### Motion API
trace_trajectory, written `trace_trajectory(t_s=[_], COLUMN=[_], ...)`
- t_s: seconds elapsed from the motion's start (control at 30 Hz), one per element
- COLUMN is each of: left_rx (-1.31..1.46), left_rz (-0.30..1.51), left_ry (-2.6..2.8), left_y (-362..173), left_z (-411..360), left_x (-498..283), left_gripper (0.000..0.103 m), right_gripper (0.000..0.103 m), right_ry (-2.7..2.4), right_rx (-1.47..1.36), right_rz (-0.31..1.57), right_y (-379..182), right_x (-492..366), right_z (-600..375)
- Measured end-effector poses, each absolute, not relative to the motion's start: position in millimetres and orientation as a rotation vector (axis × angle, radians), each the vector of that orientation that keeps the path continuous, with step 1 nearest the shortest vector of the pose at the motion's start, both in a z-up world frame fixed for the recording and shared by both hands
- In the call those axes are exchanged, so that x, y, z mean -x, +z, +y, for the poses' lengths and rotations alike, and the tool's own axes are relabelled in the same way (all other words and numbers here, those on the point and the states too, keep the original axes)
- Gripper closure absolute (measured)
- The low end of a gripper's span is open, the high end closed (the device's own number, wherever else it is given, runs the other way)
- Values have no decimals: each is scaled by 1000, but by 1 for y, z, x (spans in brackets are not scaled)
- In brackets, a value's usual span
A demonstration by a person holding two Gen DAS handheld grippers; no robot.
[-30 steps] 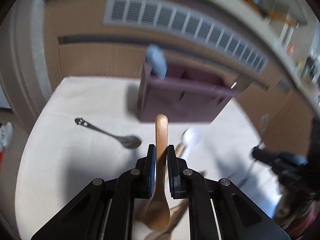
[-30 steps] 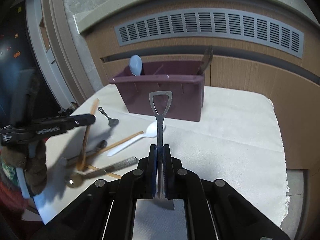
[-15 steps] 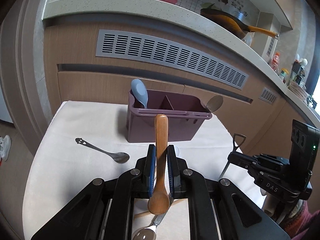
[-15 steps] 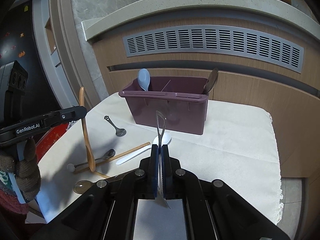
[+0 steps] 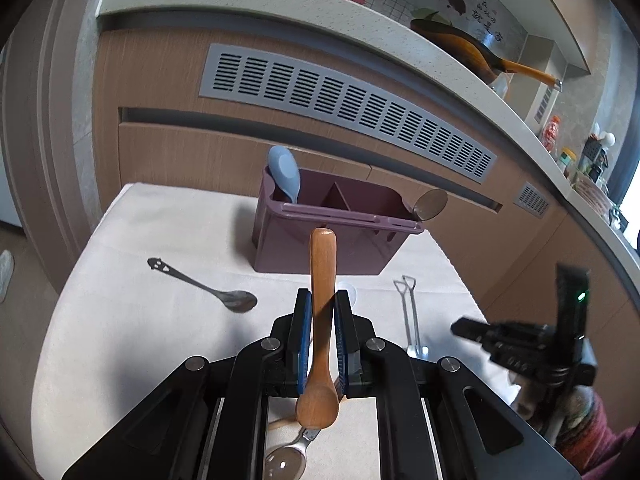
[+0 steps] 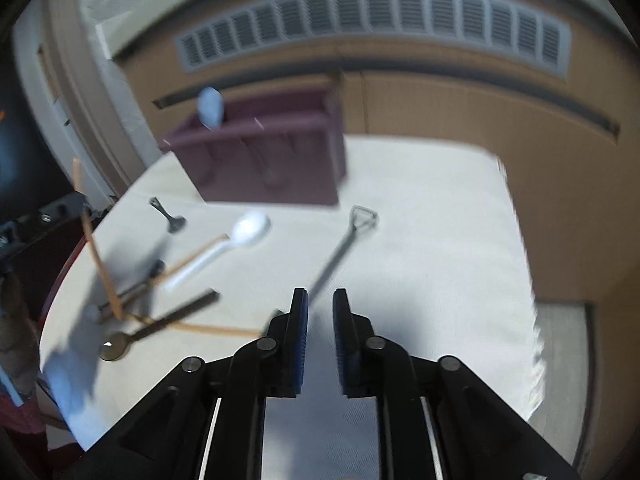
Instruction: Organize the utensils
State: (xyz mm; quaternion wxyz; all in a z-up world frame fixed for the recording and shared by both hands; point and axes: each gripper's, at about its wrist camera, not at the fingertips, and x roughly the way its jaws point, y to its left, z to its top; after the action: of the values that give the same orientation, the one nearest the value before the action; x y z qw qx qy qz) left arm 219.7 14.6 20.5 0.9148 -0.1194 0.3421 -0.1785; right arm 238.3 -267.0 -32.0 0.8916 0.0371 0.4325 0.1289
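Two grippers: the left gripper [image 5: 322, 316] clamps a wooden spoon [image 5: 322, 280] upright; the right gripper [image 6: 320, 308], jaws just parted, holds nothing, the shovel-handled spoon [image 6: 340, 248] lying on the bench [image 6: 420, 240].

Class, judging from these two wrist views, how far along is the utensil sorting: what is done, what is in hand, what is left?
Done: a blue spoon and a metal spoon stand in the purple caddy. In hand: the left gripper clamps a wooden spoon. The right gripper, jaws just opened, has dropped the shovel-handled utensil on the cloth. Left: that, the white spoon, smiley spoon and others.
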Motion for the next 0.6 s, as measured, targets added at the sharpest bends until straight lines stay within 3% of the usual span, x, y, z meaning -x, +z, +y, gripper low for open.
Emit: trace_trajectory(t_s=[0.27,0.53,0.6], left_rx=[265,304,311], left_rz=[734,752,751], left_ry=[-360,-358,-357], left_y=[7,-2,-2], left_z=[18,23,25], left_x=[-222,-223,-222], left_gripper=[91,91,91], right_gripper=[80,58,43], right_ry=[298,199,210], right_rx=[-394,-100,-118], right_rz=[1051,1001,995], right_y=[-77,-73,-74], right_x=[-248,-249,-252], right_z=[-274,-219,-217])
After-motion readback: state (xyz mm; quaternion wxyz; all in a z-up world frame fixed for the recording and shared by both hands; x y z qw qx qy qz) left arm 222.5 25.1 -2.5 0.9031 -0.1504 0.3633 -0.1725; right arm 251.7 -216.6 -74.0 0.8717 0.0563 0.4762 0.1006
